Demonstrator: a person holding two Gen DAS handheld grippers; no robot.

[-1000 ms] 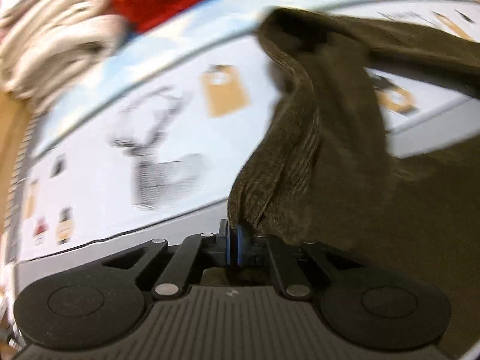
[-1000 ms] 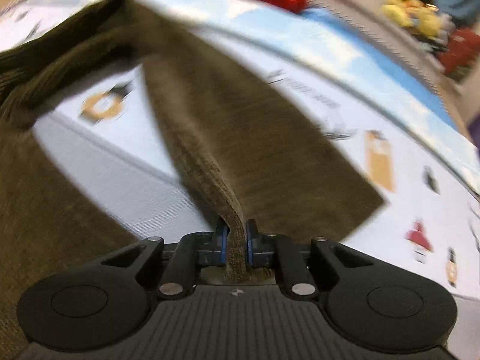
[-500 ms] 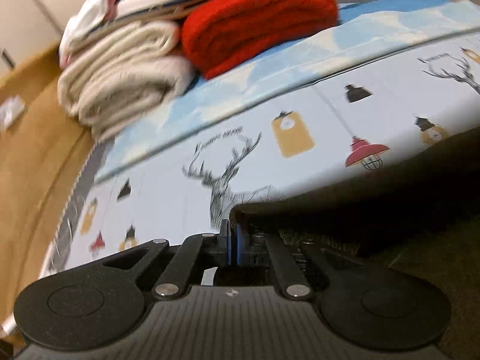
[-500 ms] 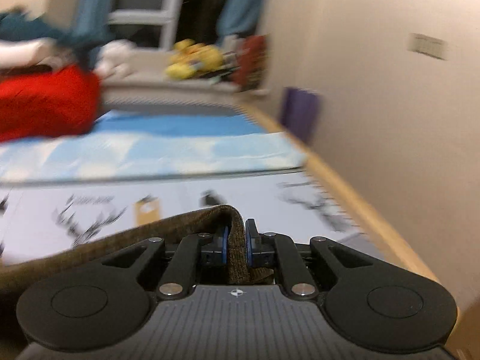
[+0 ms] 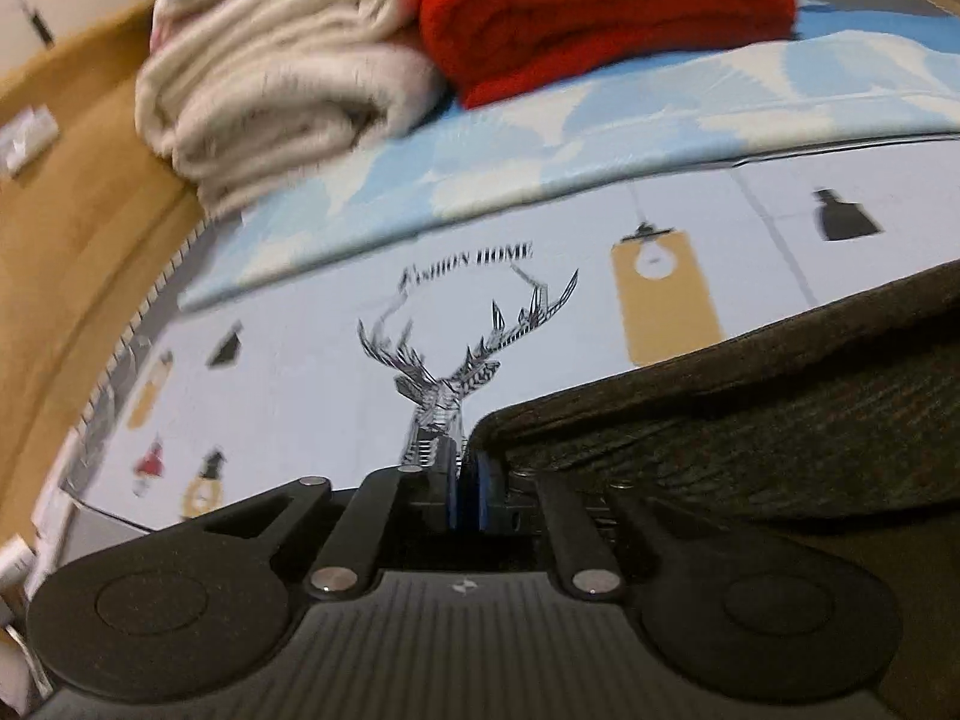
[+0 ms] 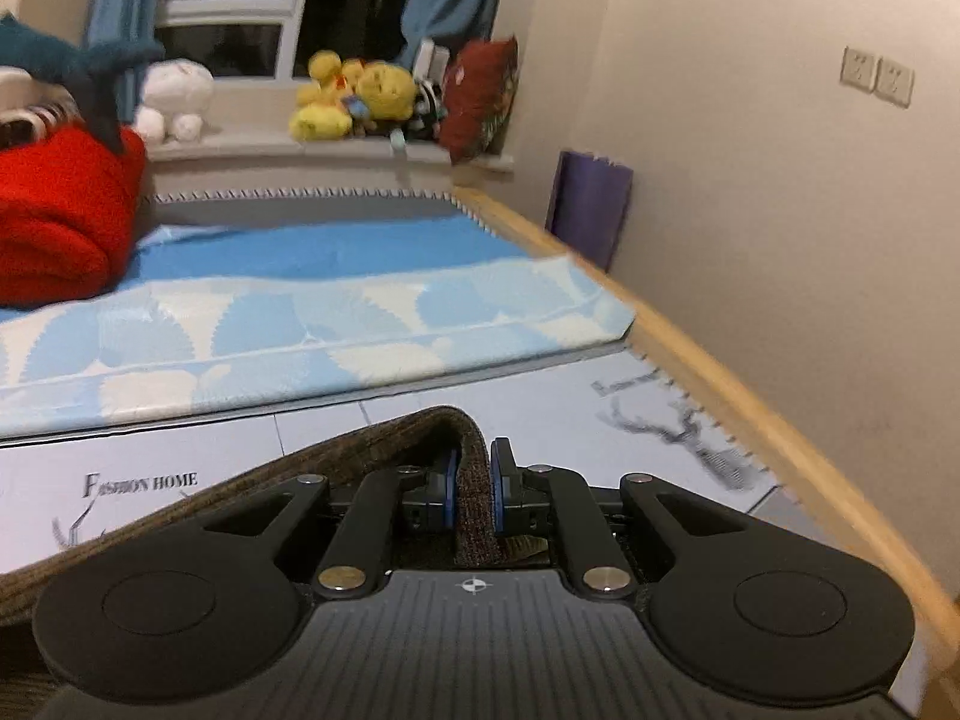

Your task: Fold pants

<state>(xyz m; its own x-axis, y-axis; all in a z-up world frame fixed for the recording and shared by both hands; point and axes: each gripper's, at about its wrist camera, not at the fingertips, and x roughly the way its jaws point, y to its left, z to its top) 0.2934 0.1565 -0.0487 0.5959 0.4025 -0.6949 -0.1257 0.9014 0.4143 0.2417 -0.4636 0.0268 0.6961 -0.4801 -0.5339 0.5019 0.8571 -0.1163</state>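
Both grippers low over the bed now, vs. lifted a sec ago w/ the pants hanging in air between them. Brown corduroy cloth now laid down on the printed sheet, far edge running across the deer print, near the blue blanket but apart from it.

Left gripper: jaws pressed nearly together, blue pads almost touching; corner of the pants sits right at the tips, prob. pinched, though the cloth between the pads is hard to make out in this view. Right gripper: clamped on a thick fold of the pants, cloth bulging up between the blue pads and plainly held.

Meaning for the task: looks like a fold-over just carried through – held edge swung across and brought down flat. Judged mid-task, one fold landed, more prob. needed. Next likely: release both corners w/o dragging the edge back, then smooth or regrip for the next fold. Risk: corduroy thick and floppy, so top layer may slide or bunch on release.

Beyond: red blanket and cream blanket stacked at the far end, plush toys on the sill.
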